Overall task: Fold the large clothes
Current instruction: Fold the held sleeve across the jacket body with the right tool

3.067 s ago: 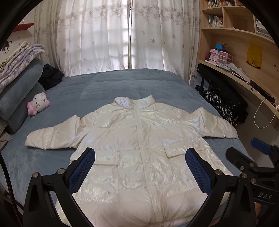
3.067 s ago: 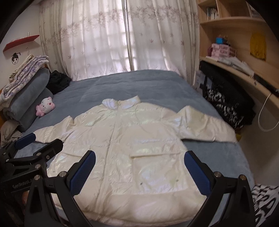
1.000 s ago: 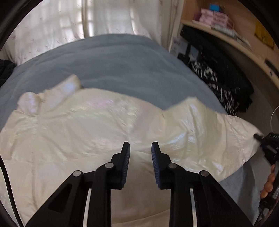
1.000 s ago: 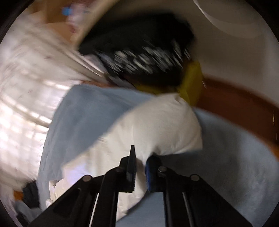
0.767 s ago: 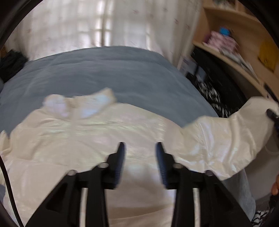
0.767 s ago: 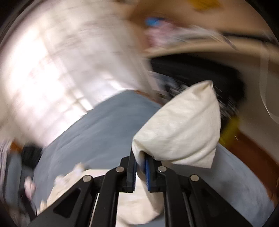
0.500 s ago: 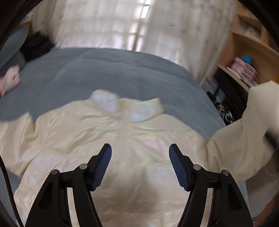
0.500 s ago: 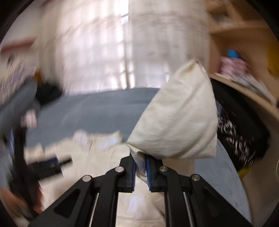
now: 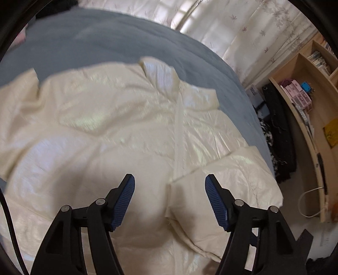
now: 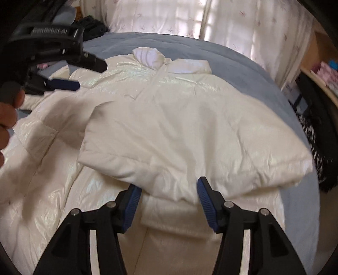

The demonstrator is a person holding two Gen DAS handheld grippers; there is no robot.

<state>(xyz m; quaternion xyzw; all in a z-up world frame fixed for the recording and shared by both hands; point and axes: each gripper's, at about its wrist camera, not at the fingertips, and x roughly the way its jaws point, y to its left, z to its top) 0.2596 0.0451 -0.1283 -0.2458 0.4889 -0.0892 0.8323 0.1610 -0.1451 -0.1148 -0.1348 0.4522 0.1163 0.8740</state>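
Right wrist view: a cream puffer jacket [image 10: 131, 101] lies front up on a grey-blue bed cover [image 10: 243, 63], collar toward the window. Its shell is glossy and crinkled with a pearly sheen; a zip line runs down the middle, and the white collar lining reads matt. One sleeve [image 10: 179, 135] is folded across the chest, its padded cuff end squared off and softly wrinkled. The right gripper [image 10: 169, 201] sits low over this sleeve, its jaws opening; the sleeve's near edge lies between the ribbed blue pads [image 10: 132, 203], which do not press on it. At upper left of this view the left gripper [image 10: 61, 84] hovers over the jacket's far shoulder, held by a hand [image 10: 8, 118].

Left wrist view: the left gripper [image 9: 170, 198] stands moderately wide, nothing between its fingers; the folded sleeve [image 9: 228, 186] lies below and to the right of them.

Room: sheer white curtains [image 10: 169, 19] with a faint leaf print cover a bright window. A pale wooden shelf unit [image 9: 306, 88] with curved boards holds books and small pink boxes. Dark bags or clothing [image 9: 278, 135] are piled between bed and shelf.
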